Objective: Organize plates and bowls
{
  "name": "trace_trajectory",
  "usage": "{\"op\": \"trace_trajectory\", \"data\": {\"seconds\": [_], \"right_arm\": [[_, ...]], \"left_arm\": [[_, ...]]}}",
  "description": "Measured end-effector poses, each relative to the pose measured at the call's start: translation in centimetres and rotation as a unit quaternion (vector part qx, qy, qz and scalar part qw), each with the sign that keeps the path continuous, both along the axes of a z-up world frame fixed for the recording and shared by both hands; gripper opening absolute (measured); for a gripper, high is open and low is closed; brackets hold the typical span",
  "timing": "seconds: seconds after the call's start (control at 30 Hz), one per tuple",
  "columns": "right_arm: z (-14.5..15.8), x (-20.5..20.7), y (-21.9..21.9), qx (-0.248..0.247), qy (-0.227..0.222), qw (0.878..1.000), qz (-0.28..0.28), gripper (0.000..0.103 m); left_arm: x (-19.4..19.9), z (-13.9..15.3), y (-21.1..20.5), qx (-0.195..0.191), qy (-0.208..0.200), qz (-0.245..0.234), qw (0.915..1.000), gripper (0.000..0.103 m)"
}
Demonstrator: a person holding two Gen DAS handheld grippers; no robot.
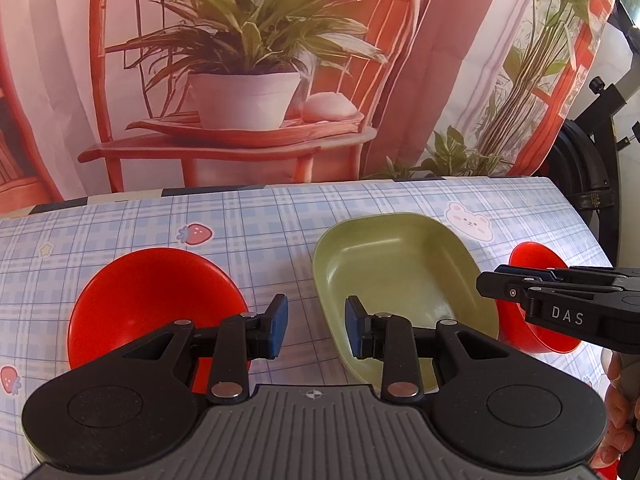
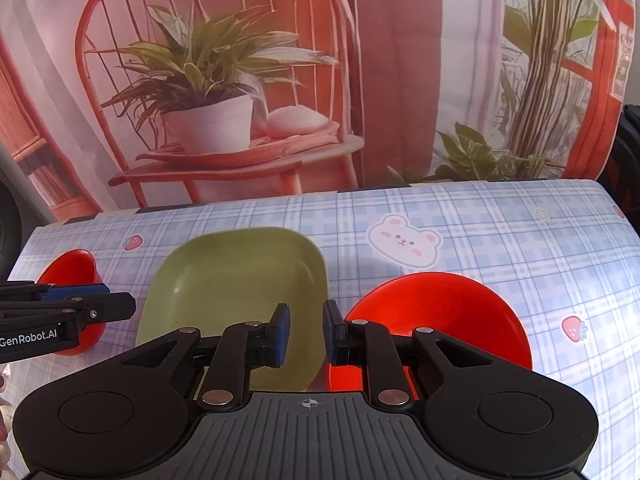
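A green square plate (image 1: 400, 276) lies in the middle of the table, also in the right wrist view (image 2: 236, 280). One red bowl (image 1: 152, 300) stands to its left, seen small in the right wrist view (image 2: 70, 272). A second red bowl (image 2: 444, 316) stands to its right, partly hidden behind the right gripper in the left wrist view (image 1: 536, 260). My left gripper (image 1: 316, 326) is open and empty, hovering between the left bowl and the plate's near left edge. My right gripper (image 2: 306, 334) is open and empty, above the gap between the plate and the right bowl.
The table (image 2: 480, 216) has a blue checked cloth with bear and strawberry prints. A printed backdrop of a chair and plants (image 1: 248, 80) hangs behind its far edge. Black equipment (image 1: 596, 152) stands off the table's right side.
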State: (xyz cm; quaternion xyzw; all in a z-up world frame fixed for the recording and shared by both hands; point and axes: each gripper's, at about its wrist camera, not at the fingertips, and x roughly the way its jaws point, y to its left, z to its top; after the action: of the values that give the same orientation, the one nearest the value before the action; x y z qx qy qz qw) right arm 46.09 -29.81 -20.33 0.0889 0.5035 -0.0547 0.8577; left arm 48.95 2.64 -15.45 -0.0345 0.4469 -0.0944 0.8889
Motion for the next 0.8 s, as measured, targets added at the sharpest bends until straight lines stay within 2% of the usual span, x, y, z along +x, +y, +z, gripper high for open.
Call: {"op": "trace_trajectory", "data": {"seconds": [0.33,0.57,0.67,0.8], "right_arm": [[-1.3,1.1,0.2,0.000,0.017,1.000,-0.005,0.015],[-1.2,1.2,0.3,-0.016,0.006,1.000,-0.007,0.015],[-1.1,1.5,0.1,-0.030,-0.001,0.999,-0.010,0.016],[-1.4,1.8,-0.2,-0.032,-0.003,0.999,-0.015,0.016]], "left_arm": [[0.8,-1.2,-0.4,0.001,0.023,-0.010,0.9997,0.033],[0.8,-1.9,-0.6,-0.004,0.029,-0.013,0.9995,0.032],[0.5,-1.9,-0.8,0.000,0.023,-0.023,0.9995,0.027],[0.5,-2.0,-0.4,-0.016,0.025,-0.022,0.9993,0.025]]}}
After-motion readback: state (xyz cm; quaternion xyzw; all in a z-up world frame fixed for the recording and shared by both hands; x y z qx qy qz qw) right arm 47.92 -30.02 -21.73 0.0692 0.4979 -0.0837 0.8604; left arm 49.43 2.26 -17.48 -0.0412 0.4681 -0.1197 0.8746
